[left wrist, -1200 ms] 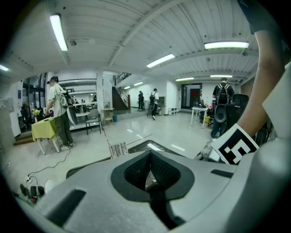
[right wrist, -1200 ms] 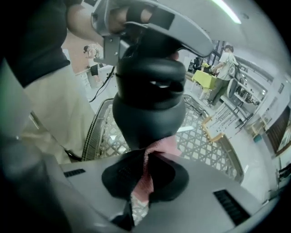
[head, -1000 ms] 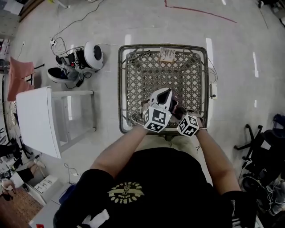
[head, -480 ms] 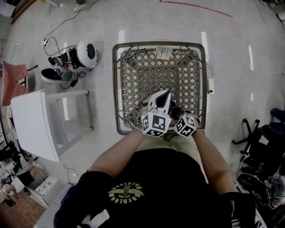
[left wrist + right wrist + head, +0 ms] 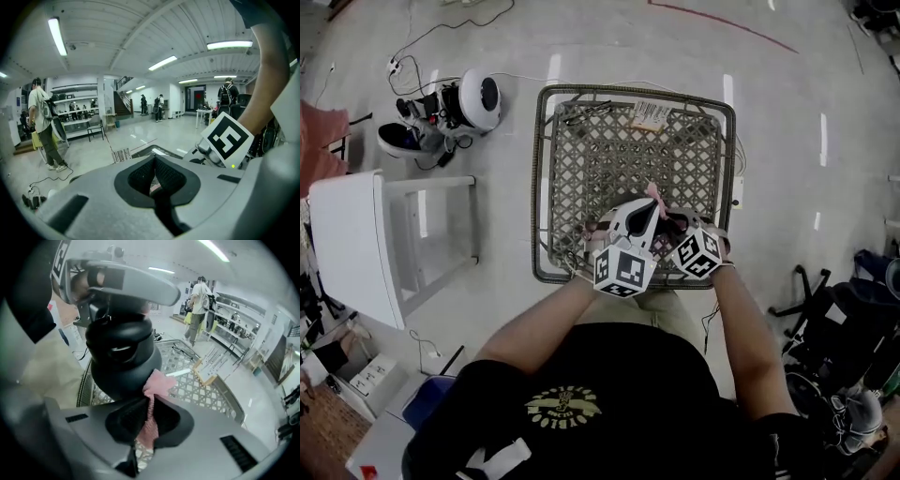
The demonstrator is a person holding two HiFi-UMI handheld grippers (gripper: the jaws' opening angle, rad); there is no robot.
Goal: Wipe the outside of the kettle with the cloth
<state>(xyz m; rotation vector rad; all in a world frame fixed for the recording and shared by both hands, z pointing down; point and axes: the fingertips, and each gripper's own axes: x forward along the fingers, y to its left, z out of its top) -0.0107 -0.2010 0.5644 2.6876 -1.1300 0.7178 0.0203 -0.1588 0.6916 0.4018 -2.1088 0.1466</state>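
A black kettle (image 5: 122, 357) stands over the wicker basket (image 5: 539, 187), close in front of the person. My right gripper (image 5: 149, 401) is shut on a pink cloth (image 5: 157, 385), whose free end lies against the kettle's lower side. In the head view the cloth (image 5: 654, 195) peeks out above the kettle, between both grippers. My left gripper (image 5: 153, 159) has its jaw tips together, and the right gripper view shows it just above the kettle's top. No view shows whether it grips the handle. Most of the kettle is hidden in the head view.
The basket sits on a pale floor. A white table (image 5: 352, 244) stands to the left, with a round white appliance (image 5: 478, 98) and cables behind it. A dark office chair (image 5: 825, 309) is at the right. People walk in the hall beyond.
My right gripper has shifted up along the kettle with the cloth, and the pink cloth now shows above the kettle. The left gripper holds its place. The head view has shifted slightly.
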